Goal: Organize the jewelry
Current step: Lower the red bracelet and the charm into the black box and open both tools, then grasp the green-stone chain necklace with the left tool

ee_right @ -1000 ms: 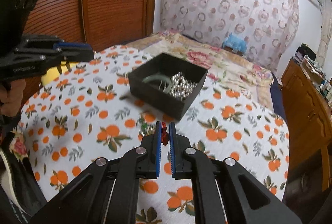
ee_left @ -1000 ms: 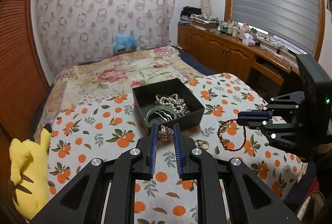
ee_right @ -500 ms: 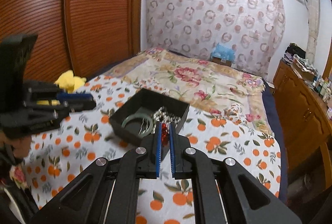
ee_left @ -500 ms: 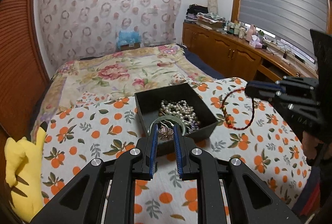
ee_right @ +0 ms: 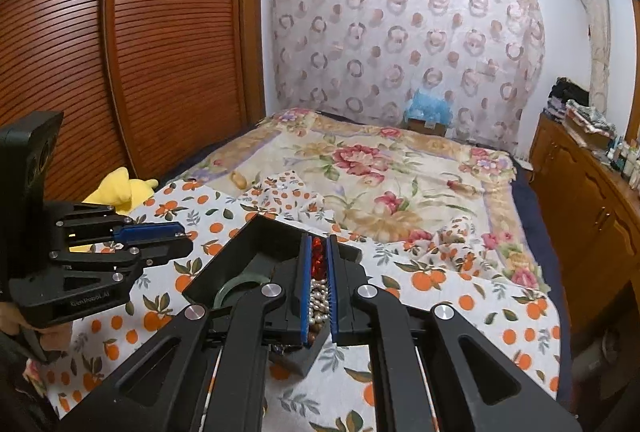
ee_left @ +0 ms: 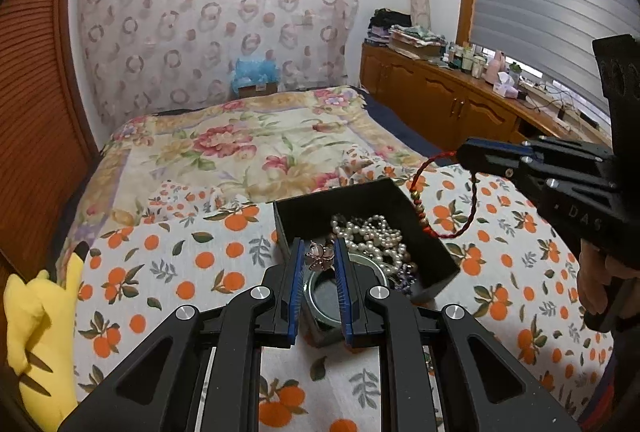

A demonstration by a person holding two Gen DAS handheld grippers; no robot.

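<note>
The bed (ee_left: 168, 264), spread with a white cloth printed with oranges, carries an open black square box (ee_left: 360, 200) near its foot. Inside the box are seen a heap of white pearl strands (ee_left: 372, 232) and a pale green bangle (ee_right: 240, 284). A yellow plush toy (ee_left: 36, 328) lies at the bed's left edge, well apart from the box.

The step in hand is judged to be the depositing of two pieces into the box.

The left gripper (ee_left: 319, 264) is held just above the near part of the box. Its jaws are drawn in on a small pink flower-shaped ornament (ee_left: 319, 259), which is pinched between the blue pads. The ornament is compact, with no clear long axis; its petals are turned upward and toward the camera.

The right gripper (ee_right: 318, 272) is held over the box from the right side. Its jaws are pressed nearly together on a red beaded cord bracelet (ee_left: 444, 200). In the left wrist view the bracelet is seen hanging as an open loop from the jaw tips, its long axis roughly vertical and slightly slanted, the beaded lower end lying over the right rim of the box; whether it touches the rim cannot be told.

The next move is judged to call for spreading each pair of jaws while over the box interior. The bracelet loop appears to straddle the rim, so a shift inward would be prudent before release.
</note>
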